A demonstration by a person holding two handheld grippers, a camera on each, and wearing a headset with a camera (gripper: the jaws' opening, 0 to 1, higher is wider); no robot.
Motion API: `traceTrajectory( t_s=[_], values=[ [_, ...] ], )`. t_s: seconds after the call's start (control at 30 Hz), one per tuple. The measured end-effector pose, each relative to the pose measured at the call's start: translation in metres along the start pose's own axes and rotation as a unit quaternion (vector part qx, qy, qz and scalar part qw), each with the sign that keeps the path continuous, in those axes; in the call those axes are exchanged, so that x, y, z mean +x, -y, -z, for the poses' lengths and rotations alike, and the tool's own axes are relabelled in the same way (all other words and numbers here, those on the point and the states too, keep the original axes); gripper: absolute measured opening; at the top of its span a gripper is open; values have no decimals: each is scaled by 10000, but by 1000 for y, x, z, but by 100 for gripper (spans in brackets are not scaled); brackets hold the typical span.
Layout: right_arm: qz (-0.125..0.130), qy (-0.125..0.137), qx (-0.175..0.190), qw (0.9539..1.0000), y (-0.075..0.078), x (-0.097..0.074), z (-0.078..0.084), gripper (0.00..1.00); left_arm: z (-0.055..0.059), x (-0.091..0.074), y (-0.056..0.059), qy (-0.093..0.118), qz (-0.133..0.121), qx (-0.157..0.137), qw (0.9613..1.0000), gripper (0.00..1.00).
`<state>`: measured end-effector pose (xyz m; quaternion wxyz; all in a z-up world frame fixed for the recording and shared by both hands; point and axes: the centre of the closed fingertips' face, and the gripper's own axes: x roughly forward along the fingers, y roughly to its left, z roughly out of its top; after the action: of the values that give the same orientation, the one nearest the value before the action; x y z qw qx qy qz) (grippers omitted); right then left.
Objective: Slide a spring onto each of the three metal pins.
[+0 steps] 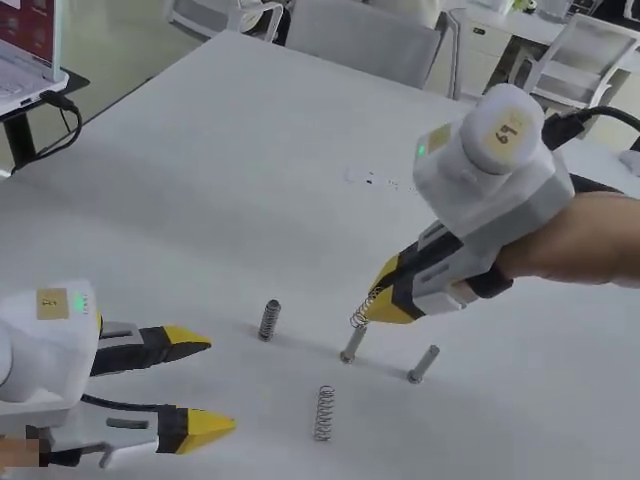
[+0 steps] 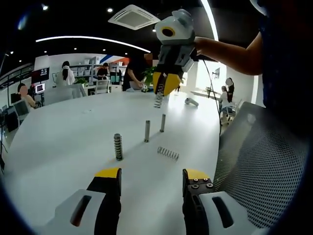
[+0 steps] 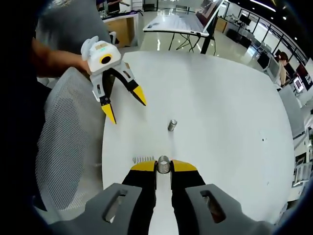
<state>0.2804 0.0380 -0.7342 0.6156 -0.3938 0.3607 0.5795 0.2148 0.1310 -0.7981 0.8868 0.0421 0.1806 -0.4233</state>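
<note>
Tips of my left tool (image 1: pixel 218 383) sit nearest me, at seven o'clock in the head view, spread wide with nothing between them, held over the white table (image 1: pixel 200 180). Just beyond, at about three o'clock from those tips, a loose spring (image 1: pixel 324 412) lies flat on the table, and neither tool touches it. Behind it three pins stand in a slanting row. The left pin (image 1: pixel 272 303), at the nine o'clock end, has a fitted spring (image 1: pixel 268 322) coiled around it. The middle pin (image 1: pixel 352 343) is bare, and so is the right pin (image 1: pixel 423 364), at four o'clock from it. My right tool (image 1: pixel 378 300) comes in from two o'clock. Its jaws are closed narrow on a gripped spring (image 1: pixel 362 312) that hangs out of the yellow tips toward seven o'clock. The spring's lower end is just above the top of the middle pin; I cannot tell whether they touch. In the right gripper view I look straight down the coil clamped between the jaws, with the left pin ahead at twelve o'clock. Farther off, a laptop (image 1: pixel 25 50) sits at ten o'clock and office chairs (image 1: pixel 580 60) stand past the table's far edge at one o'clock.
</note>
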Motion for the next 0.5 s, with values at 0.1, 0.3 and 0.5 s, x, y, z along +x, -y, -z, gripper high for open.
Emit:
traceTrajectory(
  t_s=[0.1, 0.3, 0.5],
  values=[
    [42, -84, 16, 10000, 5, 1, 4, 8, 0, -1, -1, 4, -4, 2, 10000, 45],
    [171, -360, -21, 9992, 18, 11, 15, 8, -1, -1, -2, 35, -17, -20, 10000, 45],
    [71, -507, -11, 9987, 20, 21, 18, 8, -1, 0, -2, 17, 12, -10, 10000, 45]
  ],
)
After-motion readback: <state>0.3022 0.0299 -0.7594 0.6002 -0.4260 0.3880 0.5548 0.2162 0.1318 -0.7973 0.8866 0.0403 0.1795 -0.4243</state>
